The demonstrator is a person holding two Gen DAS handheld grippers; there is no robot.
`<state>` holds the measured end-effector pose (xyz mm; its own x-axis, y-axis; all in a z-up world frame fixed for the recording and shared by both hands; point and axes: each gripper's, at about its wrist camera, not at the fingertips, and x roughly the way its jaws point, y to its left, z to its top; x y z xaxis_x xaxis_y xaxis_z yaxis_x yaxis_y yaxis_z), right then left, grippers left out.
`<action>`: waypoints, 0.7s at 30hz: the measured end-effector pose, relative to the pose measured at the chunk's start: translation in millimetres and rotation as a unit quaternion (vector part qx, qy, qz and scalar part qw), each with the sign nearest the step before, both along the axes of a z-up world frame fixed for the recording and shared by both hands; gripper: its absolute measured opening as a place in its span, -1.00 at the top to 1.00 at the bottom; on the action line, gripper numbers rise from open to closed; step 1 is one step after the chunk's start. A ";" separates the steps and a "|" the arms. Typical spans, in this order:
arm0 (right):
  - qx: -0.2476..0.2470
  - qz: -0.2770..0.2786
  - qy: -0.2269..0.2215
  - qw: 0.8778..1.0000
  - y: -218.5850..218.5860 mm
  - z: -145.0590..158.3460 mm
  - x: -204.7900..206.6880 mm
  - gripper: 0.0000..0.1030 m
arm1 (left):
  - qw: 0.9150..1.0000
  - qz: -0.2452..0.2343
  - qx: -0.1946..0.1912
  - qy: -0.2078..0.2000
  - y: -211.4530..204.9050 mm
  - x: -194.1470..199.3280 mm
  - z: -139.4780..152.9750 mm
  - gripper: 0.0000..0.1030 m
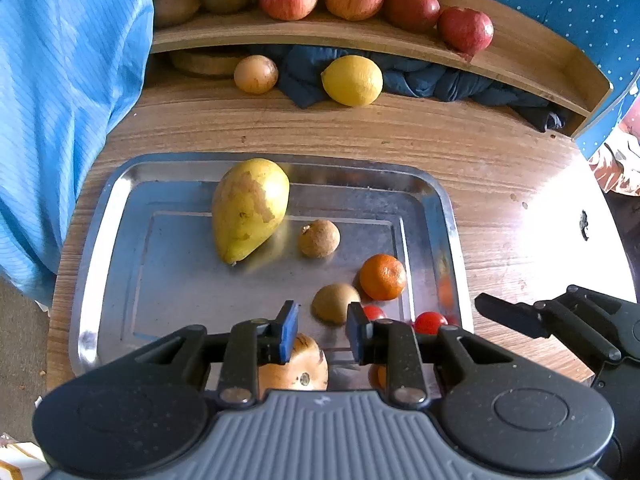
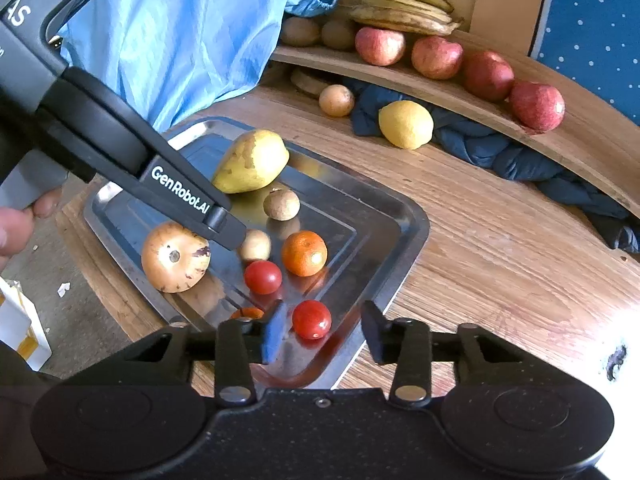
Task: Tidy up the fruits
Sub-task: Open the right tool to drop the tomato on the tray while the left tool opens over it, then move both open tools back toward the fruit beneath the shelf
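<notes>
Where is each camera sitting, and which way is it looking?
Left wrist: sits on the left claw, looking along its open fingers across the tray toward the shelf; the right claw pokes in.
Right wrist: sits on the right claw, open around a tomato; the left claw and a hand show.
Both see the pear, orange, lemon.

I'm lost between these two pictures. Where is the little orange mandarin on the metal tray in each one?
Left wrist view: the mandarin sits right of centre, near the tray's right edge, beyond the left tool.
Right wrist view: the mandarin lies near the middle, just above the two cherry tomatoes.
Shared landmark: the yellow pear at the tray's far end.
</notes>
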<state>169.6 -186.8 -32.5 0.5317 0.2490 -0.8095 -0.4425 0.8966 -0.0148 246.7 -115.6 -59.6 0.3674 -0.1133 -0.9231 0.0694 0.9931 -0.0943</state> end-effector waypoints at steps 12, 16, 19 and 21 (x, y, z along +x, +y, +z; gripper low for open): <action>0.011 -0.006 -0.013 1.000 -3.1 8.5 -12.3 -0.57 | 0.999 0.009 0.004 -0.033 3.9 -17.4 18.3 -0.33; 0.019 -0.003 -0.013 1.000 -3.1 11.7 -15.7 -0.79 | 0.999 0.019 0.011 -0.040 12.3 -25.5 25.7 -0.61; 0.023 -0.002 -0.013 1.000 -1.2 13.0 -19.0 -0.90 | 0.999 0.026 0.017 -0.040 22.2 -33.6 30.1 -0.76; 0.023 -0.002 -0.011 1.000 0.0 12.6 -20.3 -0.93 | 0.999 0.029 0.019 -0.036 28.5 -38.4 31.4 -0.88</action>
<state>149.2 -186.9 -19.9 0.5505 0.2845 -0.7849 -0.4396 0.8980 0.0172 208.2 -87.2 -28.2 0.4384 -0.0548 -0.8971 0.0162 0.9985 -0.0531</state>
